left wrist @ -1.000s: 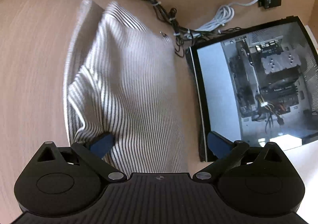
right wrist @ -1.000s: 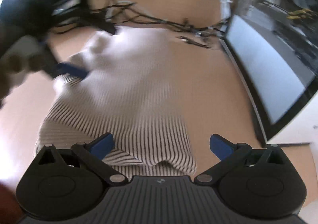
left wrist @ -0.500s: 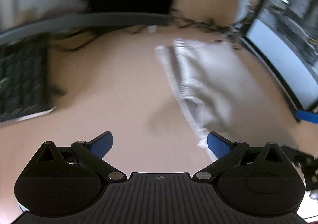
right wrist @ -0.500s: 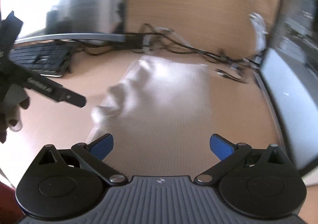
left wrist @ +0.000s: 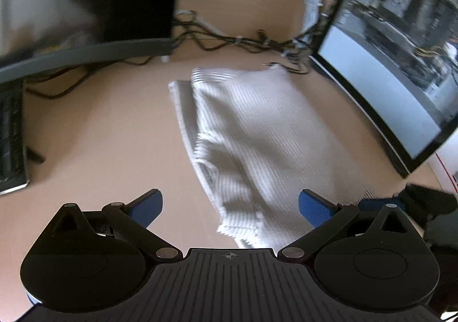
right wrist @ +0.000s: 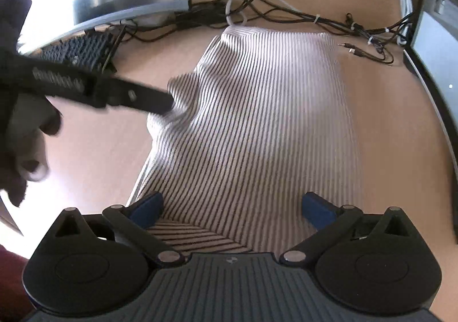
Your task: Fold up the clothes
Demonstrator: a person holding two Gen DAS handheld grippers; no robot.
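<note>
— Striped cloth, the folded garment point(right wrist: 266, 127), was laid lengthwise on the bench point(right wrist: 94, 156), its far edge close to the tangle of cables point(right wrist: 286, 16). How were the claws set?

— The right claw point(right wrist: 232, 206) was held with its fingers wide apart over the near end, nothing being gripped. The left claw point(left wrist: 230, 203) was likewise spread and empty; in the right wrist view one of its fingers point(right wrist: 137, 97) was seen at the bunched left edge, though contact could not be told.

— What would be asked of the step?

— Probably that the rumpled left edge be smoothed or tucked, with the near hem kept flat, so that the sides were squared.

— And what was found around it?

— A keyboard point(right wrist: 83, 49) at far left, a glass-sided computer case point(left wrist: 400, 64) at right. The cables would be snagged if the cloth were pushed farther.
</note>
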